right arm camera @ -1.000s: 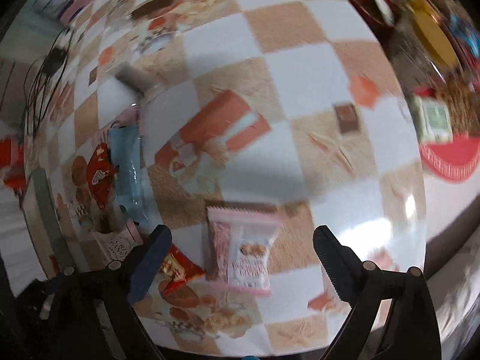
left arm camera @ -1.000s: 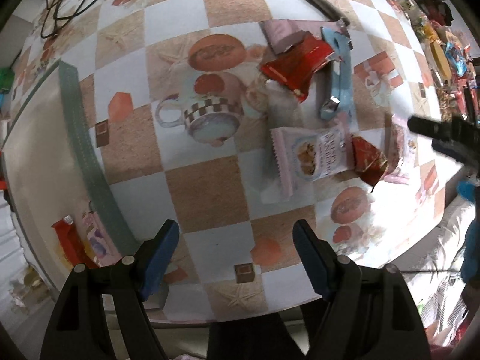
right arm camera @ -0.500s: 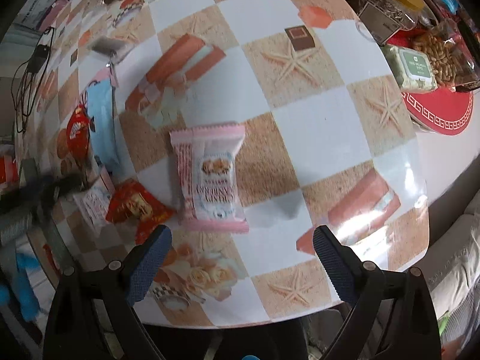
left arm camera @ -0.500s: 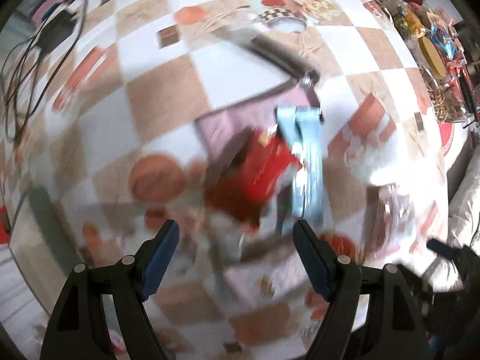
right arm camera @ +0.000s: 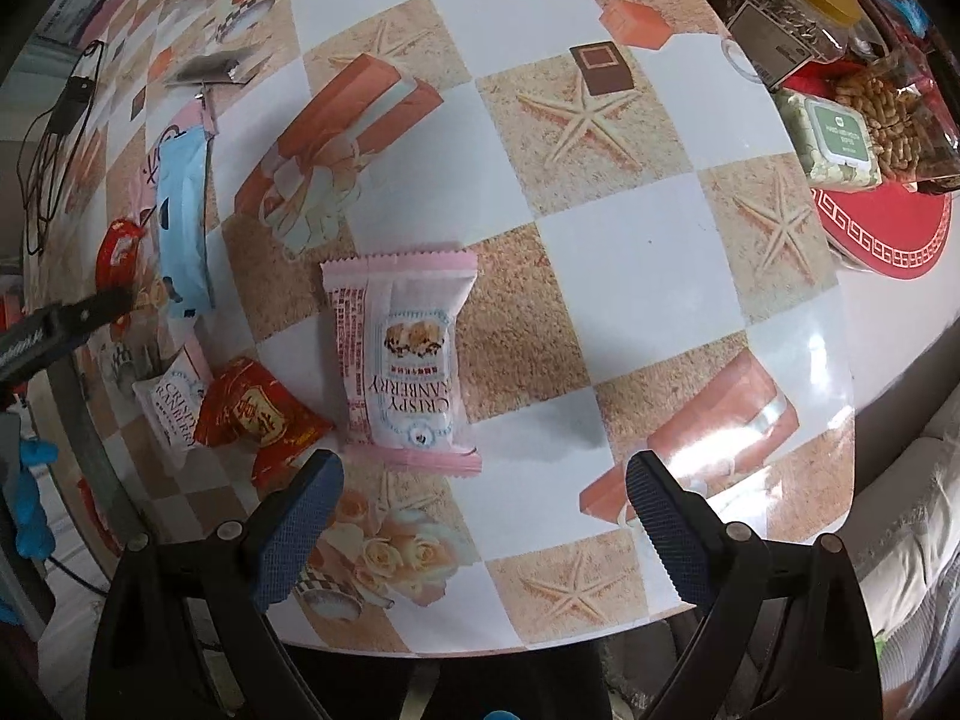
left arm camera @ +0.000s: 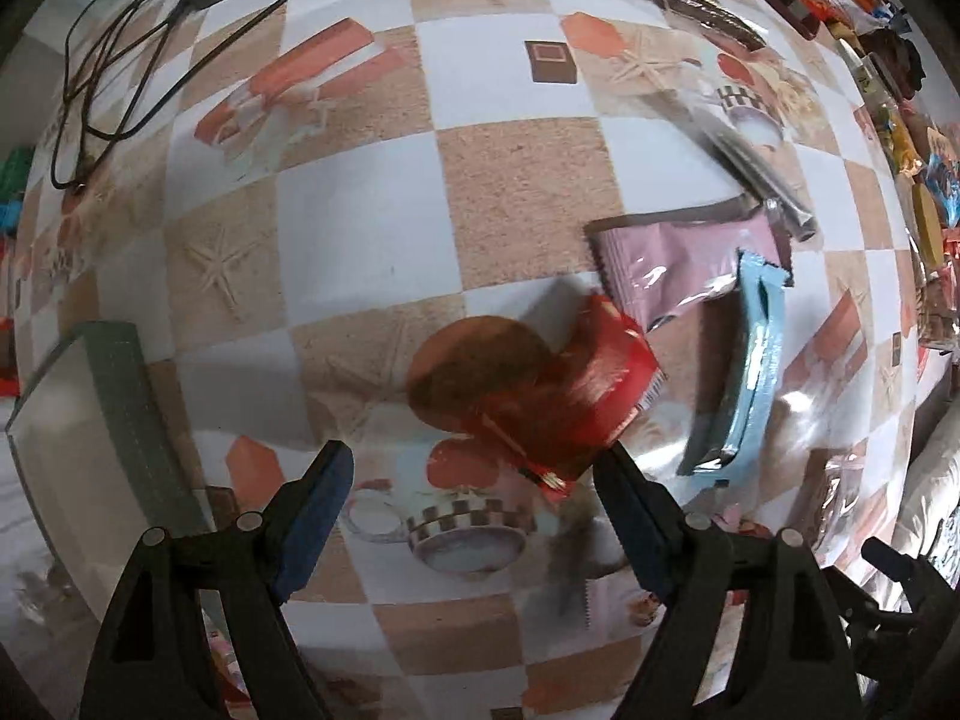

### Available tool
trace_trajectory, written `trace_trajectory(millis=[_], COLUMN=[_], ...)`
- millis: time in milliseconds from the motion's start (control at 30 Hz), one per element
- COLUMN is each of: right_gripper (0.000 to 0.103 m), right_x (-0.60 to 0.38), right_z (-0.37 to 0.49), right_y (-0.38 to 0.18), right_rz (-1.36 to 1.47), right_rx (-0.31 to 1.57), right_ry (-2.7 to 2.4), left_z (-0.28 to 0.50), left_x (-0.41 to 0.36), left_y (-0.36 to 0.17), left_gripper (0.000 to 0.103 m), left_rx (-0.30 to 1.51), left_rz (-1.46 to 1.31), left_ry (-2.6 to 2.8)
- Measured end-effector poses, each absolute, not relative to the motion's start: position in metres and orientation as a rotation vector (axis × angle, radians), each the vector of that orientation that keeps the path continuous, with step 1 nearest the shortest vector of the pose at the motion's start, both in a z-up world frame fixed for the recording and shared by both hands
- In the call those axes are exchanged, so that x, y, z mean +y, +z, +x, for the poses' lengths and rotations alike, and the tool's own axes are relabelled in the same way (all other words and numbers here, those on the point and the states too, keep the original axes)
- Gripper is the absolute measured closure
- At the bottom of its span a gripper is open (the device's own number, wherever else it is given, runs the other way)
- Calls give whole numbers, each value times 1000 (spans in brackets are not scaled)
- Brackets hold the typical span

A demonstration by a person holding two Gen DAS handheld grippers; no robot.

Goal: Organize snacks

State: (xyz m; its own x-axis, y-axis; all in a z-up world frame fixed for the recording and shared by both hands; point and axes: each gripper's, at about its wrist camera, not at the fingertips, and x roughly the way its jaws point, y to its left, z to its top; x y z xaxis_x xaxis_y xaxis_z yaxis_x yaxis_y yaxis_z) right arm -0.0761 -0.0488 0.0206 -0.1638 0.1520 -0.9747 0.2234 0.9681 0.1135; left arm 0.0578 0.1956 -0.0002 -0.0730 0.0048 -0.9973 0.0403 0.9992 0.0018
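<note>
My left gripper (left arm camera: 474, 504) is open and empty, just short of a red snack packet (left arm camera: 576, 396). Beyond it lie a mauve packet (left arm camera: 672, 258) and a light-blue bar (left arm camera: 744, 360) on the checkered tablecloth (left arm camera: 360, 210). My right gripper (right arm camera: 480, 510) is open and empty, just short of a pink "Crispy Cranberry" packet (right arm camera: 408, 354). To its left in the right wrist view lie a red packet (right arm camera: 258, 420), a second pink cranberry packet (right arm camera: 174, 408), the light-blue bar (right arm camera: 183, 222) and another red packet (right arm camera: 117, 249).
A clear-wrapped dark bar (left arm camera: 738, 150) lies at the back. A grey-green box (left arm camera: 90, 432) sits at the table's left edge. Black cables (left arm camera: 120, 48) lie far left. Jars and nuts (right arm camera: 840, 132) on a red mat (right arm camera: 888, 234) crowd the right side.
My left gripper has swung forward from the cranberry packets to the red packet and light-blue bar. My right gripper has steadied in front of the pink packet, which now appears closer.
</note>
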Motion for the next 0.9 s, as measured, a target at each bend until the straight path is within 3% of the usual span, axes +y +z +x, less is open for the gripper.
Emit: trace_trajectory(millis=[333,400,600,900], right_gripper=[7,7,7,7], right_x=[-46,-47,-57,-45], right_z=[-75,-77,-74,-33], right_y=[17,17,13,-2], right_rz=[257,260,273,259], right_rx=[1760,1761,1761,1761], right_ry=[-60,-71,-95,-79], left_z=[51,53,47,-15], left_x=[164,158,168,212], left_y=[-18,-19,-11,-11], left_gripper=[18,24,54,52], left_rx=[1618,1608,1594,1679], left_rz=[146,137,138,59], left_ry=[-99,-109,-114,-18])
